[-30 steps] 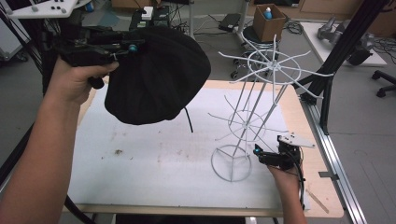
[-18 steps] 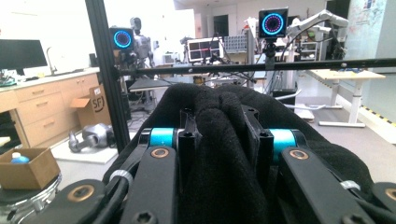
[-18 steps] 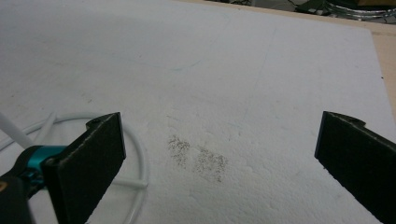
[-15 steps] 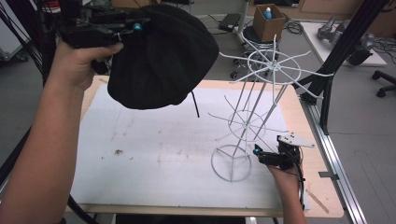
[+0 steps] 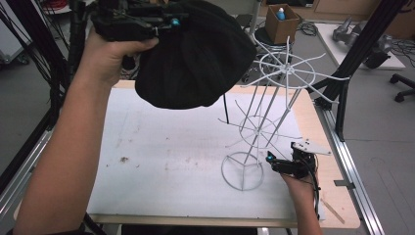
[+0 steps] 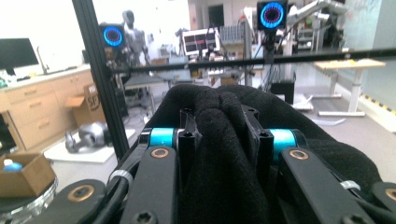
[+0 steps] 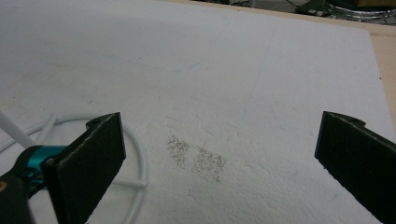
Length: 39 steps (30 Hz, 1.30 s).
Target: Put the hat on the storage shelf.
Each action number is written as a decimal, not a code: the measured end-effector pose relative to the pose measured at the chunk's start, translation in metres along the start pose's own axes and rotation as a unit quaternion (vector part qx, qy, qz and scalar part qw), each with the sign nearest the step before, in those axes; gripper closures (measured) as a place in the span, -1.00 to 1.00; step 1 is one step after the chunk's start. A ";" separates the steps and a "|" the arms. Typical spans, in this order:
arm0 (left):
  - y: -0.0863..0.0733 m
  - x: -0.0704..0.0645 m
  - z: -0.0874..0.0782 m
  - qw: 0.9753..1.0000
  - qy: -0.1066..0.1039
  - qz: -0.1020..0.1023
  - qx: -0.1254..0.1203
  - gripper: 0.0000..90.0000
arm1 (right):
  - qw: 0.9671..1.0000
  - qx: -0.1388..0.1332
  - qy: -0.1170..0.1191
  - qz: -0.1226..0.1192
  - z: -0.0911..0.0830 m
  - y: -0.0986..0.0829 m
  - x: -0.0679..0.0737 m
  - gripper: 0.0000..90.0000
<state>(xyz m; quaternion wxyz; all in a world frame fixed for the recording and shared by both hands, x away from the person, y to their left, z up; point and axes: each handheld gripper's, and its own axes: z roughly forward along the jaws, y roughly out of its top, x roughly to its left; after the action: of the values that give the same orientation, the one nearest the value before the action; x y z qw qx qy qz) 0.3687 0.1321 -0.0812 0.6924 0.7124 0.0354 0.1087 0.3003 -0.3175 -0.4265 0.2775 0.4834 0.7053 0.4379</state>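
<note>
L gripper is raised high over the desk's far left corner, jaws clenched on a fold of the floppy black fabric hat, which hangs just left of the white wire rack. R gripper sits low by the rack's round base ring, jaws spread wide, holding nothing, above the white foam sheet.

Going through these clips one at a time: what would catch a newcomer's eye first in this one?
The big black hat, held high above the table's far left by the left gripper, whose jaws pinch a fold of its fabric in the left gripper view. Next, the white wire rack standing on the white board toward the right. The right gripper rests open beside the rack's base ring, holding nothing.
</note>
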 end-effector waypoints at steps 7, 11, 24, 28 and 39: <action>-0.018 0.004 0.006 1.000 -0.006 -0.008 0.027 0.57 | 1.000 0.002 -0.001 -0.001 0.000 0.000 0.000 -0.98; -0.025 0.001 0.007 0.999 -0.011 -0.003 0.051 0.53 | 1.000 0.004 0.000 0.000 0.000 0.000 0.001 -0.98; -0.079 0.008 -0.001 0.998 -0.020 -0.054 0.032 0.48 | 1.000 0.009 -0.001 -0.003 0.002 -0.001 0.003 -0.98; -0.082 0.008 -0.003 0.998 -0.013 -0.057 0.033 0.36 | 1.000 0.014 -0.002 -0.004 0.003 -0.001 0.003 -0.98; -0.100 0.010 -0.012 0.997 -0.012 -0.079 0.018 0.20 | 1.000 0.012 -0.002 -0.008 0.002 -0.001 0.003 -0.98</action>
<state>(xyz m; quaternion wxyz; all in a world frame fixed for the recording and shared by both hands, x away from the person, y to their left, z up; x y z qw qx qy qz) 0.3862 0.1501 -0.1798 0.6860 0.7212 0.0856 0.0445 0.3004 -0.3136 -0.4285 0.2770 0.4816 0.7139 0.4262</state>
